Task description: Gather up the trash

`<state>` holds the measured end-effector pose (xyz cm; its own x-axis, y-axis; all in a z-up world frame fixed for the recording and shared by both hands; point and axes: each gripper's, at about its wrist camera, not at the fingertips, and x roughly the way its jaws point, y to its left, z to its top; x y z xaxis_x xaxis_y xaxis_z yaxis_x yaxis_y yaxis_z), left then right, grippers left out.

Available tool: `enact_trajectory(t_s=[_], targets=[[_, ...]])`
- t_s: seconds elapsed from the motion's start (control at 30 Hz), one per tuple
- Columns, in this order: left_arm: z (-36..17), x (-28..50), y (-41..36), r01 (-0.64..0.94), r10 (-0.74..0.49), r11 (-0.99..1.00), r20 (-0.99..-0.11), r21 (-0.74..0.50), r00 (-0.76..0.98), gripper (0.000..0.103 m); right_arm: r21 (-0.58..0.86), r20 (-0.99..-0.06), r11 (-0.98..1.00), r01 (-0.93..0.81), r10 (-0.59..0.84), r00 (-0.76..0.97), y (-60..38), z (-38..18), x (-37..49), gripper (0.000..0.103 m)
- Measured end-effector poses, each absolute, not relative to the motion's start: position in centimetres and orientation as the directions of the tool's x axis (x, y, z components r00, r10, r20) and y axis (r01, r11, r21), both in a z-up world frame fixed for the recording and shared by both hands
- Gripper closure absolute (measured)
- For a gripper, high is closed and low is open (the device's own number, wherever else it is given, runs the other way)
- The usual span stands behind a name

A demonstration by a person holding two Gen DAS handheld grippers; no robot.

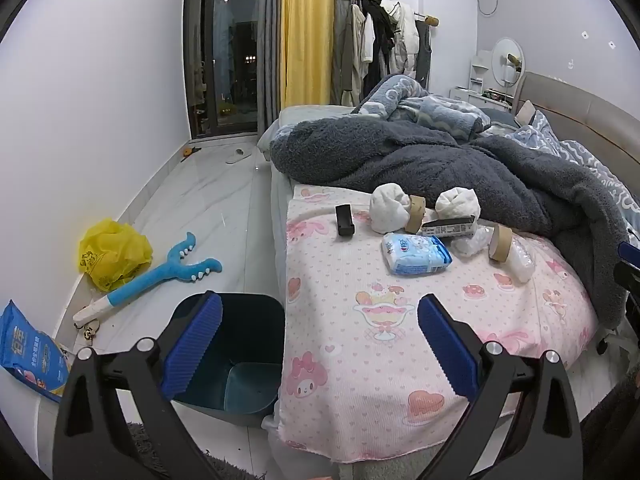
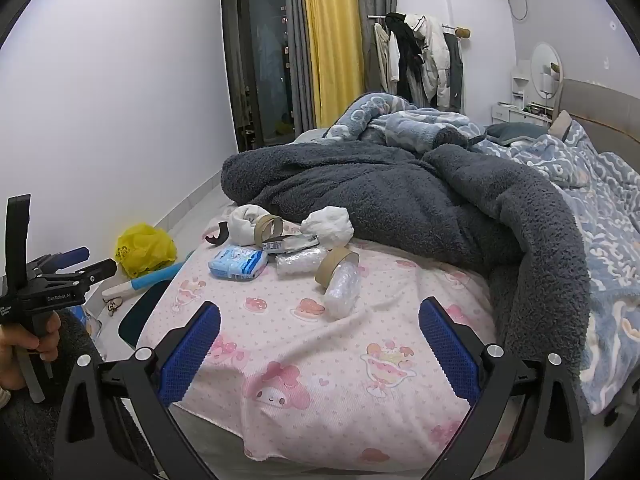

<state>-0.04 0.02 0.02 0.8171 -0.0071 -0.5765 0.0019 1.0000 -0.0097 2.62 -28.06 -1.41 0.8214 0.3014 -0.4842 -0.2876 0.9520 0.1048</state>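
Both tools spread wide and empty, trash waiting on the bed

Send the right tool (image 2: 319, 344) toward 12 o'clock for the bubble-wrap roll (image 2: 340, 286); bin (image 1: 240, 360) sits at the left tool's (image 1: 319, 344) 9 o'clock.

A printed cloth (image 1: 400, 344) is lying over the near corner of the bed (image 1: 276, 200), and the small things are sitting on it toward its far edge. A tissue pack (image 1: 416, 254) is lying nearest to the camera; behind it a flat box (image 1: 448, 227) is resting, with two crumpled paper wads (image 1: 390, 206) behind that. One cardboard roll (image 1: 417, 213) is touching the left wad, another (image 1: 500, 242) is standing right of the box, beside a plastic wrap bundle (image 1: 520, 260). A small clip (image 1: 344, 220) is standing left of them. A thick blanket (image 1: 420, 160) is lying behind everything. A bin (image 1: 240, 360) is standing on the floor (image 1: 208, 200), left of the bed; further left a long toy (image 1: 160, 276) and a bag (image 1: 114, 254) are lying near the wall.
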Motion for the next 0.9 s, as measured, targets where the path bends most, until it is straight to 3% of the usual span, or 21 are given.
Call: enact_trajectory(t_s=[0.9], targets=[[0.23,0.04,0.14,0.001,-0.01,1.0,-0.579,-0.016,0.815,0.003,0.101,-0.483,0.953,-0.287,0.299,0.823,-28.06,-1.64,2.68,0.003]])
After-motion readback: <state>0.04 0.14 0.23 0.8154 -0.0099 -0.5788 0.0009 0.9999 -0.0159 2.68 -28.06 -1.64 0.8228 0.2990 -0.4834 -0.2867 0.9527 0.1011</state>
